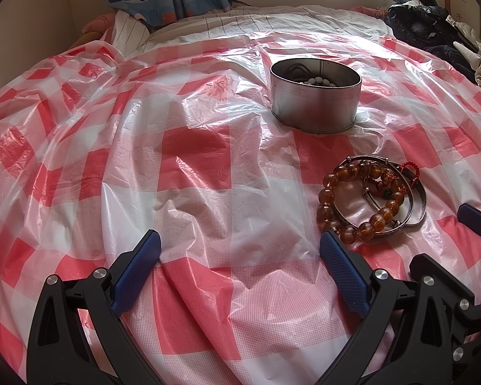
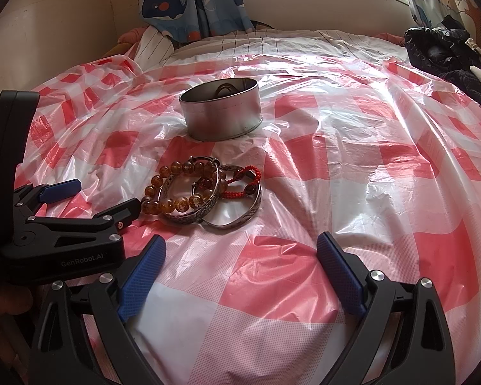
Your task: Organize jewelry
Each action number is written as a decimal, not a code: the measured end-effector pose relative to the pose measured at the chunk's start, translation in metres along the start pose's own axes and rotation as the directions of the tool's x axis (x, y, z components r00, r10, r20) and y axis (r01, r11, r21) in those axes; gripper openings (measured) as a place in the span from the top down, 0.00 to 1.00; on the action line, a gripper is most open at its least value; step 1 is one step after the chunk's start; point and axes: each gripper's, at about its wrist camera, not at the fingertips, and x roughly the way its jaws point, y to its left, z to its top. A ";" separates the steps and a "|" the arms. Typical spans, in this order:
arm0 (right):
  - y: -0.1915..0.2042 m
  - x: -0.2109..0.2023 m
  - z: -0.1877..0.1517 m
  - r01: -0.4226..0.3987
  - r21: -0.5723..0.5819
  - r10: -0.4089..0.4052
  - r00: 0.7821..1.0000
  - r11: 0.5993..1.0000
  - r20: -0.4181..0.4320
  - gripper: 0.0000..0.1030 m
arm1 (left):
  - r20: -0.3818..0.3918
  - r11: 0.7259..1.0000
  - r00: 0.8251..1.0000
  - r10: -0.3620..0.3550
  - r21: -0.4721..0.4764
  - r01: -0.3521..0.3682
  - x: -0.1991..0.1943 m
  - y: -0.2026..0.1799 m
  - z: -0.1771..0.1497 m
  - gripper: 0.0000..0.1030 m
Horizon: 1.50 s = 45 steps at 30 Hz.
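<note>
Metal tin (image 1: 316,96); white beads (image 1: 317,81) inside

Round metal tin (image 1: 316,99), lidless and upright, far side of the red-and-white checked plastic sheet (image 1: 195,166); white beads (image 1: 317,81) and a dark coil lying inside. Nearer, well apart from the tin, a small heap of jewelry flat on the sheet: amber bead bracelet (image 1: 352,199) looped over two overlapping silver bangles (image 2: 208,205), a red cord bracelet (image 2: 240,186) tangled among them. All four pieces touching, none inside the tin.
</note>
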 end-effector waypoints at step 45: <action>-0.006 -0.007 0.001 0.002 0.043 -0.005 0.999 0.999 0.048 0.11 | 0.070 0.983 0.987 -0.145 0.125 0.135 -0.005 -0.022 0.034 0.50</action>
